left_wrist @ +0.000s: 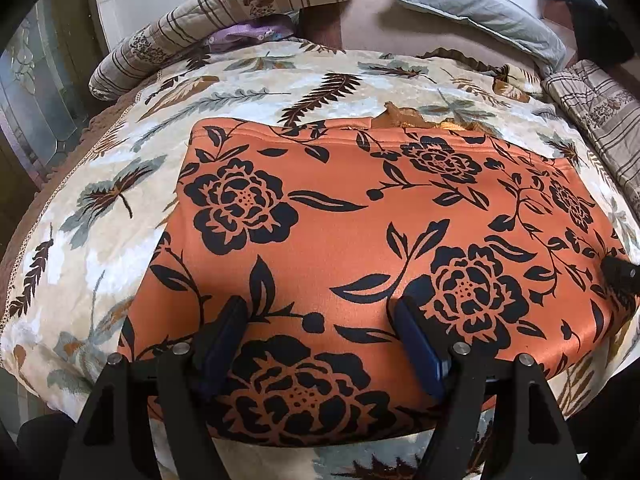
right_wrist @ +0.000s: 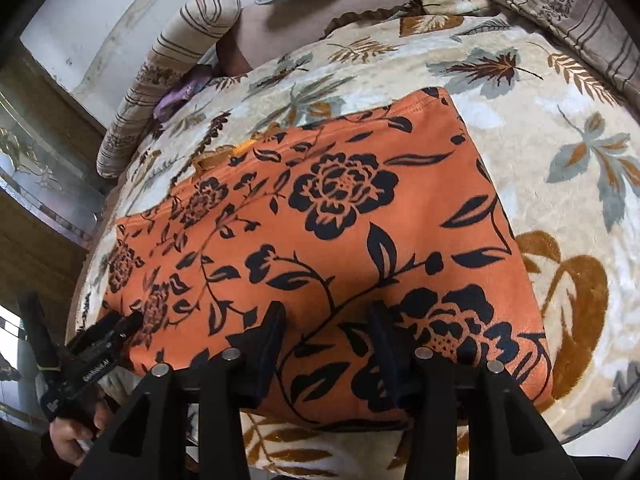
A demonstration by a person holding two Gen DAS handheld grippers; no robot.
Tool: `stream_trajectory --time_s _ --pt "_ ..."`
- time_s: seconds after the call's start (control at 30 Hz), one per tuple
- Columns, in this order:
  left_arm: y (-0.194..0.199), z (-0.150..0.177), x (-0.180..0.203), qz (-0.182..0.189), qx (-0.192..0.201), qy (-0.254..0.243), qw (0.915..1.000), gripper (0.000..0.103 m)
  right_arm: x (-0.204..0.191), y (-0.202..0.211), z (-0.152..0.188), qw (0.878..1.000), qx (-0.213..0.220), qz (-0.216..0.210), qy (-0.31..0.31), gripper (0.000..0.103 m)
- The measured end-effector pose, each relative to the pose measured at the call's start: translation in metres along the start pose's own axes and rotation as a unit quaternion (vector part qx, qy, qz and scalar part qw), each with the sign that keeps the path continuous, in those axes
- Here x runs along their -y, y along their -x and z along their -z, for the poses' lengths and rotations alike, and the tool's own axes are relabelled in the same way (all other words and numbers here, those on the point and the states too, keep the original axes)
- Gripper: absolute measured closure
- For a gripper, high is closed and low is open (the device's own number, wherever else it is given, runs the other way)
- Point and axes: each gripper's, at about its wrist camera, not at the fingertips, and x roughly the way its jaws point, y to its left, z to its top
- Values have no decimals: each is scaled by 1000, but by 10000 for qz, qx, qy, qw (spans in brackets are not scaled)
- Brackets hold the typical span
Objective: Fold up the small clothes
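1. Leafy blanket [left_wrist: 248,92] covers the bed, with striped pillows [left_wrist: 224,12] and a gray pillow [left_wrist: 472,4] at the far end.
2. My orange cloth [left_wrist: 352,216] with black flowers lies flat on the blanket, in a neat block near my edge of the bed. I think it is already folded over at least once.
3. My left tongs [left_wrist: 320,344] are spread wide over the near edge of the cloth. They pinch nothing.
4. My right tongs [right_wrist: 326,340] are spread too, but less wide. Nothing is between them but the cloth lying under them.
5. I hold both tongs low by the near edge, one toward each end, so I can grab it evenly.
6. I think the next fold goes away from me, toward the pillows.
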Motion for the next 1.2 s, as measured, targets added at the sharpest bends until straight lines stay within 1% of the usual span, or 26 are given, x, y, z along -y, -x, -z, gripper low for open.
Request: stream_trajectory --time_s 0.1,0.17,0.2,0.43,0.53,0.67,0.73,0.77,0.9,0.97,1.03,1.1,1.13,1.17,1.2 --pt "0 0 0 -16 9 -25 10000 26 5 7 -6 9995 153 -209 -188 56" --pt "0 0 0 -21 12 -29 10000 26 9 11 -10 9987 267 -288 -312 54" --pt "0 0 0 -28 10 -33 10000 26 13 14 -12 9981 341 -332 -379 51" --pt "-1 0 3 -120 -14 -43 9999 26 40 32 -21 9911 763 -513 -962 51" --pt "-2 -1 5 -171 -33 -30 9998 26 52 38 -22 9873 864 -562 -1210 51" --pt "-2 -1 7 -237 -40 -21 9997 26 69 41 -22 9813 852 -675 -1588 50" --pt "-1 -1 7 -273 -44 -20 9996 26 77 40 -21 9785 814 -707 -1759 45" --pt "-1 -1 8 -285 -46 -22 9996 26 81 39 -21 9768 790 -728 -1851 45" --pt "-1 0 9 -323 -50 -26 9995 26 101 31 -18 9665 569 -901 -2334 42" --pt "-1 0 9 -328 -41 -33 9994 26 108 29 -16 9619 528 -980 -2499 42" --pt "-1 0 9 -324 -37 -40 9995 25 113 29 -16 9599 525 -966 -2578 42" --pt "-1 0 8 -310 -27 -46 9995 25 116 37 -15 9588 709 -703 -2658 42" --pt "-1 1 8 -302 -19 -45 9995 25 119 47 -14 9576 950 -573 -2660 39" --pt "-1 1 8 -295 -6 -46 9996 25 121 52 -14 9555 1098 -588 -2675 37" --pt "-1 2 8 -296 5 -51 9995 25 124 55 -14 9539 1142 -624 -2704 31"
